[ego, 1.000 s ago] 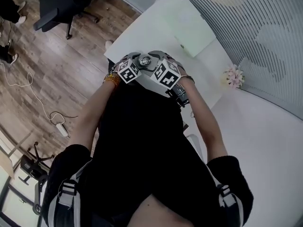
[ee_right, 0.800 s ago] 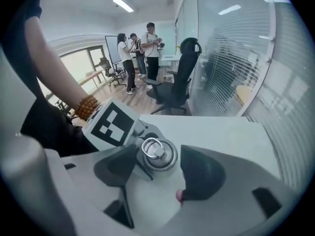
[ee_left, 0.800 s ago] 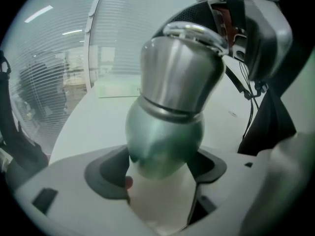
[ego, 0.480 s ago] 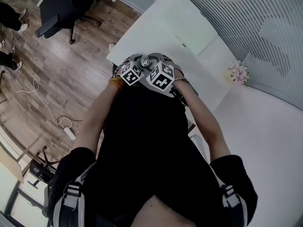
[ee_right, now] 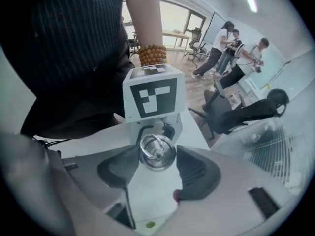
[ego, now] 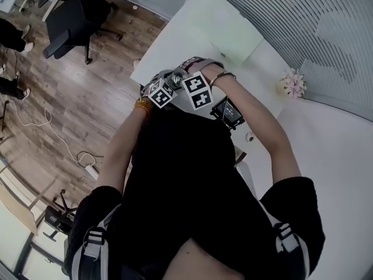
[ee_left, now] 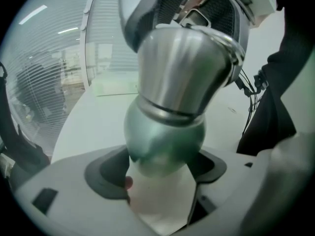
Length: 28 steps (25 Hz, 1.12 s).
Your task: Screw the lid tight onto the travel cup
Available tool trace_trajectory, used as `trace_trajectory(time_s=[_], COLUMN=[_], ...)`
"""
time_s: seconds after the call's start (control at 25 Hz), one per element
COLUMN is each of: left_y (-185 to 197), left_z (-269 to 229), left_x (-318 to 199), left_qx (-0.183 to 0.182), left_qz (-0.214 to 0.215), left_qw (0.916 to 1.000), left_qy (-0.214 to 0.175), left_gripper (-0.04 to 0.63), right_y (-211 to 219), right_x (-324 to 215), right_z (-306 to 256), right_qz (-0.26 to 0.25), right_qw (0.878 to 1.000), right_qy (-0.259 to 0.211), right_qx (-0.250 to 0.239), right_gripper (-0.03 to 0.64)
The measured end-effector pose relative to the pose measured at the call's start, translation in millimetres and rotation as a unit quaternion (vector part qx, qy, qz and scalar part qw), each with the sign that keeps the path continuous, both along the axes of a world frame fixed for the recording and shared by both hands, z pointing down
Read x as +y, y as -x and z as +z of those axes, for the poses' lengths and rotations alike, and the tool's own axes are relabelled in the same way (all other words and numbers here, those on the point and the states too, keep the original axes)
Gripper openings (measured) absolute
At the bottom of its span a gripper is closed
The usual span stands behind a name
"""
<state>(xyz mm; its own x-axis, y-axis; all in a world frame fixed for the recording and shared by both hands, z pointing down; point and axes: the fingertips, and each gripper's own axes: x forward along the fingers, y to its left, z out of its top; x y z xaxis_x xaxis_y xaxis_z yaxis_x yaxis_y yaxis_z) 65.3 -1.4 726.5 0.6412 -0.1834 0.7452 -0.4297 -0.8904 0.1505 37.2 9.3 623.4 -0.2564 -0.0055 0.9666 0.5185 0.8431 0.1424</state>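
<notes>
Grippers are meeting in front of our body, above the near edge of the white table [ego: 175,39]. With the left gripper [ee_left: 165,168] we are holding the metallic green travel cup [ee_left: 165,139] by its rounded lower body. The two dark pads [ee_left: 106,173] are pressing on it from both sides, so the jaws are standing quite wide but are full. The cup is leaning away from this gripper, and the brushed steel lid [ee_left: 184,68] is sitting on its top. With the right gripper [ee_right: 157,170] we are gripping the lid from above, pointing steeply down. Its jaws have just been closing, and the ribbed dark pads [ee_right: 197,171] are touching the round lid on the left and on the right. The small steel ring [ee_right: 153,146] on the lid is lying between them. Behind the lid, the left gripper's cube with square marker [ee_right: 152,97] is showing, and a bracelet of brown beads [ee_right: 152,54] is sitting on our left wrist. On the table, well apart from the cup, a small bunch of pink flowers [ego: 293,85] is standing.
</notes>
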Motion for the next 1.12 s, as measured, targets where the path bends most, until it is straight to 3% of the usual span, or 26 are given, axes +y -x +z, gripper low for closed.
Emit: trace_trajectory(time_s=[0.08,0.12,0.16,0.24,0.32,0.36,0.56,0.64,0.72,0.76,0.84,1.0,1.04,1.12], left_y=[-1.8,-1.4,0.1,3.4,4.5,4.2,3.7,6.8,8.1,7.2,4.3,3.9,4.5,4.0], left_z=[-0.3,-0.9,-1.6,-1.9,-0.3,0.2,-1.6,-2.0,-1.5,-1.0,-0.1,-0.5,-0.3,0.4], left_x=[0.5,0.9,0.8,-0.3,-0.6,-0.2,2.3,0.6,0.7,1.1,0.9,-0.1,0.6,1.2], left_qx=[-0.002,-0.001,0.001,0.004,0.004,0.004,0.005,0.004,0.003,0.002,0.001,0.0,-0.001,-0.003], left_qz=[0.001,0.001,0.001,0.0,-0.001,-0.001,0.001,-0.002,-0.003,-0.003,0.002,0.011,0.011,0.01], left_qw=[1.0,1.0,1.0,1.0,1.0,1.0,1.0,1.0,1.0,1.0,1.0,0.9999,0.9999,0.9999], left_qy=[0.0,-0.001,-0.003,-0.006,-0.007,-0.006,-0.007,-0.008,-0.007,-0.006,-0.005,-0.003,-0.002,-0.002], left_gripper=[0.367,0.367,0.367,0.367,0.367,0.367,0.367,0.367,0.367,0.367,0.367,0.368,0.368,0.368], right_y=[-7.1,-7.8,-5.9,-0.5,1.8,3.0,8.2,11.9,13.9,13.9,12.8,13.1,12.3,8.3], right_x=[-1.7,-2.0,-3.8,-13.1,-21.4,-22.0,-19.1,-19.3,-18.8,-17.8,-14.7,-3.1,1.2,7.4], right_z=[-7.7,-15.2,-23.9,-36.0,-35.1,-32.1,-13.2,-8.7,-7.1,-6.6,-5.7,-2.5,-0.5,3.6], right_qz=[0.068,0.13,0.202,0.345,0.443,0.469,0.548,0.556,0.537,0.516,0.449,0.223,0.156,0.052], right_qw=[0.997,0.989,0.974,0.922,0.872,0.859,0.819,0.814,0.827,0.841,0.882,0.972,0.986,0.996], right_qy=[0.0,0.02,0.047,0.093,0.108,0.106,0.1,0.116,0.126,0.127,0.121,0.079,0.06,0.024], right_qx=[-0.036,-0.062,-0.093,-0.151,-0.177,-0.177,-0.135,-0.124,-0.111,-0.101,-0.076,0.003,0.029,0.074], right_gripper=[0.273,0.285,0.287,0.285,0.282,0.278,0.27,0.267,0.267,0.265,0.264,0.262,0.262,0.264])
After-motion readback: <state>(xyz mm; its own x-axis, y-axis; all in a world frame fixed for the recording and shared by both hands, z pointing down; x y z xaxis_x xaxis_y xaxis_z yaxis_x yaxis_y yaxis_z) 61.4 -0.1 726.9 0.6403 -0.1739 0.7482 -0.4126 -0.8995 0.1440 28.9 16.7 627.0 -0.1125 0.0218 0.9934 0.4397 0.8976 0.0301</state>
